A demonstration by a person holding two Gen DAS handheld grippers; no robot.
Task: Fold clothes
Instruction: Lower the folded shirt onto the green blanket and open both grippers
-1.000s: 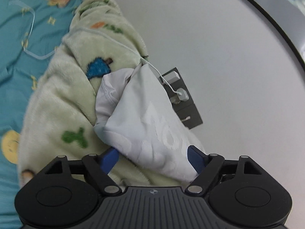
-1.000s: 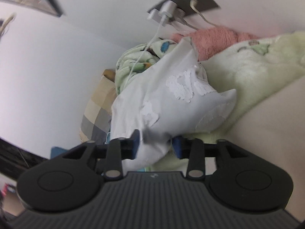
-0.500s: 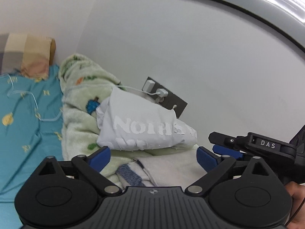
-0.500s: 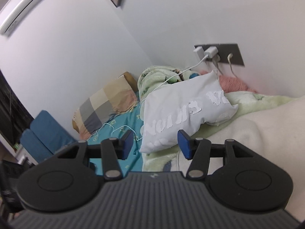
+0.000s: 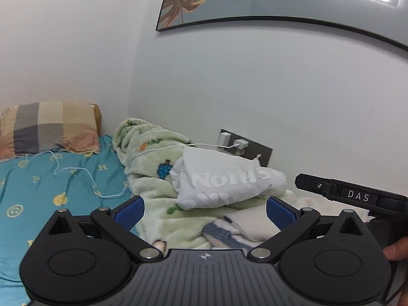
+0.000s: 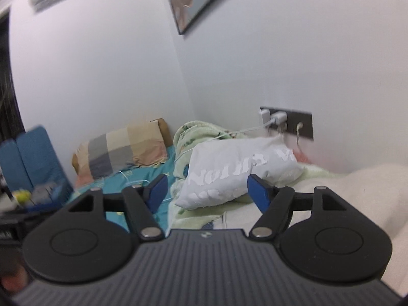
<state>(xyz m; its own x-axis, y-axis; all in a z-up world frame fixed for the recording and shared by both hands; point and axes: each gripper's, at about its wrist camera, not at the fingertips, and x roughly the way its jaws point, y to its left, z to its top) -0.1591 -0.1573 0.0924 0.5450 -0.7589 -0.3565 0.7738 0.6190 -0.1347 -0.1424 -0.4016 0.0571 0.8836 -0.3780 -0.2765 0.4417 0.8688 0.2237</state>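
A folded white garment [image 5: 224, 182] with white lettering lies on a pale green fleece blanket [image 5: 150, 158] against the wall, well ahead of both grippers. My left gripper [image 5: 204, 210] stands wide open, drawn back from the garment with nothing between its blue pads. In the right wrist view the same garment [image 6: 237, 168] rests beyond my right gripper [image 6: 207, 191], whose jaws are opening and hold nothing. The right gripper's black body, marked DAS [image 5: 357, 196], shows at the right of the left wrist view with a hand [image 5: 397, 250] below it.
A checked pillow [image 5: 48, 127] lies at the head of the teal sheet [image 5: 51, 183]. A white charging cable [image 5: 76, 176] runs from the wall socket plate [image 5: 244, 148] over the blanket and sheet. A cream blanket [image 6: 352, 193] is at right, a blue cushion [image 6: 30, 155] at left.
Both grippers let go of the white garment, opened and pulled back and up. They rolled upright, so the garment now lies alone on the green blanket.
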